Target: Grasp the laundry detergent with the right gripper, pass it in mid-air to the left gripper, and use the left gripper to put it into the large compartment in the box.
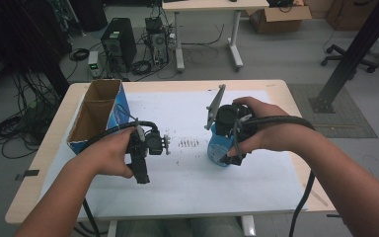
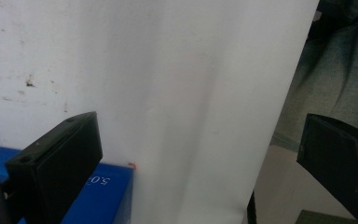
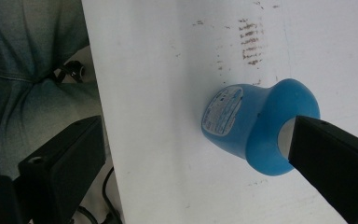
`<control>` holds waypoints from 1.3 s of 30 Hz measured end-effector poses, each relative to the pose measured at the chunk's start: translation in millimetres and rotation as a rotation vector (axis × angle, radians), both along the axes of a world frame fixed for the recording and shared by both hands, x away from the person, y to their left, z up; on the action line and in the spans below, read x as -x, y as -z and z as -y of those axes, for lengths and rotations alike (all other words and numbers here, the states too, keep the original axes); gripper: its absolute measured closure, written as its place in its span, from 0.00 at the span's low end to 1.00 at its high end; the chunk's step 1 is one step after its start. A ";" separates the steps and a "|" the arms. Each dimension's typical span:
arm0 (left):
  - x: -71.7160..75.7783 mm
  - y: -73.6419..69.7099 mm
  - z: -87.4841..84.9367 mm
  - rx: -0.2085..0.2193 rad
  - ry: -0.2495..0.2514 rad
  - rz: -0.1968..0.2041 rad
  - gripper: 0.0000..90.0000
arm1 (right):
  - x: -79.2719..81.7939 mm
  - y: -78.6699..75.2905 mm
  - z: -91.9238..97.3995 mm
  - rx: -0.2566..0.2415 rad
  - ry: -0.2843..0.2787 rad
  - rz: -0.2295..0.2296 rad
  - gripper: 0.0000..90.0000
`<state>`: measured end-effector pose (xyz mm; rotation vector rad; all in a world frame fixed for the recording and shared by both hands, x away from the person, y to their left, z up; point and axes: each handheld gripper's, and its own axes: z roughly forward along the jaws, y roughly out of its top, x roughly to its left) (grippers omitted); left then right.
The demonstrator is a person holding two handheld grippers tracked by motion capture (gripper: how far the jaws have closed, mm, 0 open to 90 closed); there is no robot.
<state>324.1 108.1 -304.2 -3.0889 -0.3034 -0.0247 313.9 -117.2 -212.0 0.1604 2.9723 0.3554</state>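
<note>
Currently on the approach: right gripper (image 3: 196, 154), jaws wide and empty, hovers over the blue bottle (image 3: 256, 126) standing mid-desk toward its right edge, left gripper (image 2: 191, 158) likewise wide near the cardboard box (image 1: 96, 116); next, straddle the bottle and close.

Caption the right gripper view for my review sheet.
Open right gripper poised over a blue bottle standing on the white sheet, one finger overlapping its top.

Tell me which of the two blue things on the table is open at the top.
The blue box at the table's left edge: its top is open, showing two brown compartments. The blue bottle, under the right gripper, shows no opening.
</note>
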 end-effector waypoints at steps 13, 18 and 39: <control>-1.2 -0.1 2.1 0.001 0.000 -0.001 0.00 | -1.5 5.4 3.7 -0.019 0.003 -0.004 0.04; -1.9 0.2 3.1 -0.002 0.003 -0.003 0.00 | 0.1 6.5 9.3 -0.024 0.011 -0.005 0.04; 7.4 -5.7 5.8 0.007 0.029 0.017 0.00 | 9.5 18.1 38.2 -0.047 0.082 -0.012 0.04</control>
